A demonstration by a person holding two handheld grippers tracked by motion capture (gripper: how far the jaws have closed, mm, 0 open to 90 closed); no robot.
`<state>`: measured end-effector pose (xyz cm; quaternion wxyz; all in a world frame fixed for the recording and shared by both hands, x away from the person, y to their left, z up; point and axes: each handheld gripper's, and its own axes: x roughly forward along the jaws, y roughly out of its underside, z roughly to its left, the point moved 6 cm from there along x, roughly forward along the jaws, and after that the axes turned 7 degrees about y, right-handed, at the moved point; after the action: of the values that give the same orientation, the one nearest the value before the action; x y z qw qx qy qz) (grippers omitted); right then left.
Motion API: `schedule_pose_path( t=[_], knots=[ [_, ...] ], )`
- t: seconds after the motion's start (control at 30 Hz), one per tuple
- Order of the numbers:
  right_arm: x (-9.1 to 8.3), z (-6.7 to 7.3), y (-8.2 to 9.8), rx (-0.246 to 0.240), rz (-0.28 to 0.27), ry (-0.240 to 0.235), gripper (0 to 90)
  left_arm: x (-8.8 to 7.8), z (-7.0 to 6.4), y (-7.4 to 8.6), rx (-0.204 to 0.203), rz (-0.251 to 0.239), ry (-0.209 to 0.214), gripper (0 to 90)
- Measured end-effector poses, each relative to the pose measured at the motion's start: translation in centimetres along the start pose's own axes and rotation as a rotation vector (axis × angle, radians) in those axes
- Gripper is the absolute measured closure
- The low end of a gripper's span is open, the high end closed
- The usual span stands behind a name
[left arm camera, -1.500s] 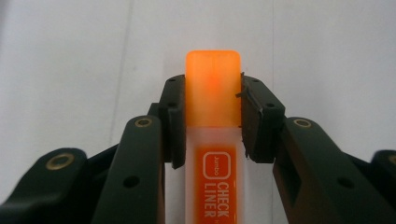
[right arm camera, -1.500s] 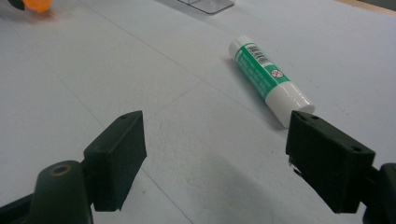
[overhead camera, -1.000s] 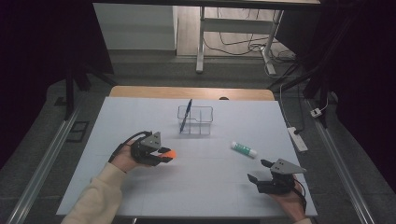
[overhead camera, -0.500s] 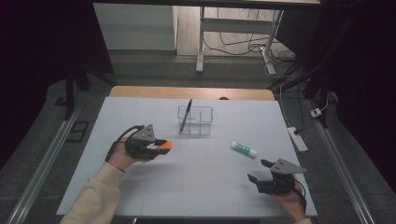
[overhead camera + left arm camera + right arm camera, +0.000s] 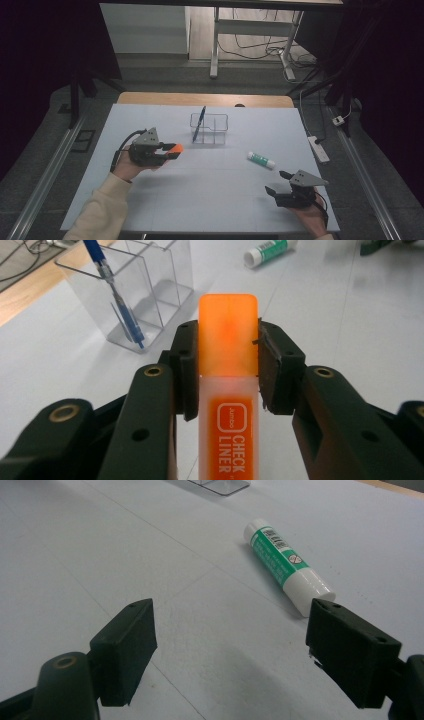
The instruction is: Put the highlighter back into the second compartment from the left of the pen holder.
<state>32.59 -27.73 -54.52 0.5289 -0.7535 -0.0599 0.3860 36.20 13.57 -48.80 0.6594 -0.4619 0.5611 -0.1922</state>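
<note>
My left gripper (image 5: pixel 167 150) (image 5: pixel 227 367) is shut on an orange highlighter (image 5: pixel 228 340) (image 5: pixel 174 148), its cap sticking out past the pads. It hovers above the table, left of a clear plastic organizer (image 5: pixel 210 128) (image 5: pixel 145 285) that holds a blue pen (image 5: pixel 199 123) (image 5: pixel 116 292) leaning upright. My right gripper (image 5: pixel 278 183) (image 5: pixel 245 650) rests open near the front right edge, nothing between its jaws. A green and white glue stick (image 5: pixel 261 160) (image 5: pixel 286 565) (image 5: pixel 270 251) lies flat on the table just ahead of it.
The table (image 5: pixel 215 190) has a pale blue top with a wooden strip (image 5: pixel 150 98) along the far edge. A power strip (image 5: pixel 319 149) lies on the floor to the right. Metal rails (image 5: pixel 47 175) run along both sides.
My left gripper has risen and moved a little away from the front edge with the highlighter in it. The right gripper has stayed put.
</note>
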Motion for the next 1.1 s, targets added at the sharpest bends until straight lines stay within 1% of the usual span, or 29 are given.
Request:
schedule_pose_path(
  t=[0.27,0.5,0.7,0.9,1.1],
  knots=[
    [0.0,0.0,0.0,0.0,-0.002,0.001,19.5,-0.5,0.3,-0.2,-0.023,-0.041,-0.02,64.3],
    [-0.1,-0.1,0.0,0.0,-0.001,0.0,19.5,-0.7,0.4,-0.4,-0.031,-0.068,-0.033,64.4],
    [0.0,-0.1,0.0,-0.001,-0.001,0.001,19.5,-0.9,0.5,-0.7,-0.043,-0.1,-0.046,64.4],
    [0.0,0.0,0.0,-0.002,0.0,0.003,19.5,-0.6,0.6,-1.6,-0.054,-0.134,-0.051,64.4],
    [-0.1,-0.1,0.0,-0.002,-0.002,0.008,19.5,-0.2,0.5,-2.7,-0.049,-0.159,-0.055,64.4]
  ],
)
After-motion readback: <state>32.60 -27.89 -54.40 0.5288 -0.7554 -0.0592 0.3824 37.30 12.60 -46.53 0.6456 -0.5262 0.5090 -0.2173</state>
